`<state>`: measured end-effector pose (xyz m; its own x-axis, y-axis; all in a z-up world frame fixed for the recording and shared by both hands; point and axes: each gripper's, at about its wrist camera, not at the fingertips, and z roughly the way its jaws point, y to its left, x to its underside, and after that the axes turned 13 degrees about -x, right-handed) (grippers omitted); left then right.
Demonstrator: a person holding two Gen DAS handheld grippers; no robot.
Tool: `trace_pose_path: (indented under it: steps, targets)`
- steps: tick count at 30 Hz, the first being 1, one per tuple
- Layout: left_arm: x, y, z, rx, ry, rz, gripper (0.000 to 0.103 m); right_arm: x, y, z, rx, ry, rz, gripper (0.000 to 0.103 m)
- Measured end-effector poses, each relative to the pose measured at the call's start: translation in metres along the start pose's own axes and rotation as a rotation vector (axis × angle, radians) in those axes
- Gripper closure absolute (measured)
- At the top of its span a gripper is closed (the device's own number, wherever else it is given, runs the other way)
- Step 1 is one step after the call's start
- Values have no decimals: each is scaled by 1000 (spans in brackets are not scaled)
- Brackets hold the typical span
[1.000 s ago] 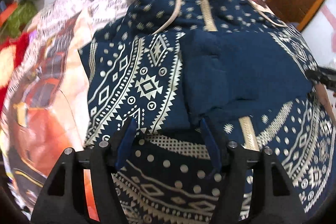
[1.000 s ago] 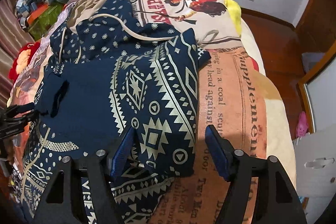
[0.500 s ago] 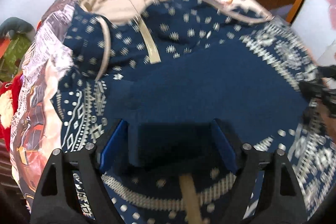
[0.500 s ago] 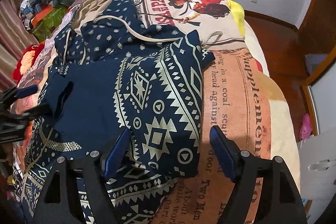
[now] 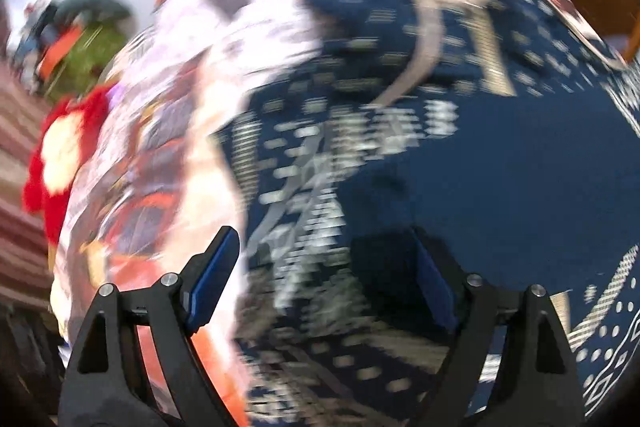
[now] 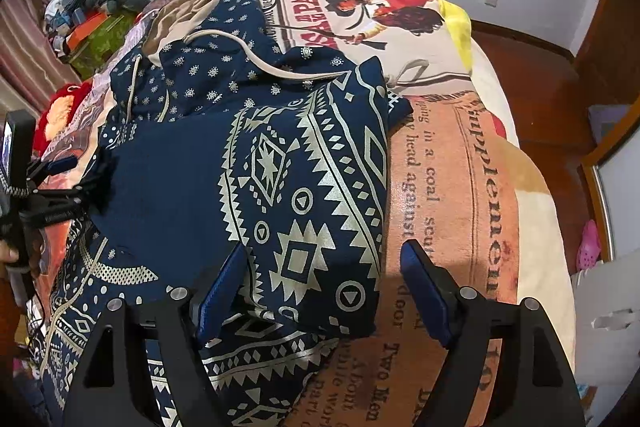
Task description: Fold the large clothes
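Observation:
A navy hoodie (image 6: pixel 192 195) with cream geometric print lies on the bed, both sleeves folded in across its chest. Its beige-lined hood (image 6: pixel 180 11) points toward the far wall. My right gripper (image 6: pixel 324 247) stands open just above the folded patterned sleeve (image 6: pixel 312 167), at the hoodie's right edge. The left wrist view is blurred by motion. My left gripper (image 5: pixel 322 239) hangs over the hoodie (image 5: pixel 480 167) near its left edge, jaws opening, with cloth below them and nothing pinched. In the right wrist view the left gripper (image 6: pixel 60 167) shows at the far left.
A printed bed cover (image 6: pixel 440 187) lies under the hoodie. A red plush toy (image 5: pixel 56 155) and a pile of green and orange things (image 6: pixel 96 35) sit beside the bed's left side. Wooden floor (image 6: pixel 540 87), a pink shoe (image 6: pixel 590 243) and white furniture (image 6: pixel 600 315) are on the right.
The left gripper's jaws have spread wider and it has swung left from the dark cuff toward the hoodie's left edge. The right gripper has hardly moved.

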<state>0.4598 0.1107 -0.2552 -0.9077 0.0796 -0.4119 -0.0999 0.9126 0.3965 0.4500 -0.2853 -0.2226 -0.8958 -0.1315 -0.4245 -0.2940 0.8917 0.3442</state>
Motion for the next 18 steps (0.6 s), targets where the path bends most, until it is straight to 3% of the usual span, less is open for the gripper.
trace_pose_path:
  steps: [3,7,10,14,17,18]
  targets:
    - [4,36,13,-81,26,-35,18,0,0,0,8,3,-6,25]
    - [13,71,23,-131,67,-63,18,-1,4,0,26,10,-12,25]
    - [19,85,14,-63,48,-90,18,-3,6,-6,48,3,-9,25]
    - [21,91,4,102,33,-162,18,-6,8,-19,59,-35,-3,25]
    - [20,73,0,193,29,-208,18,-11,9,-27,61,-58,5,25]
    - [19,68,3,224,34,-221,23,-13,9,-28,63,-61,5,25]
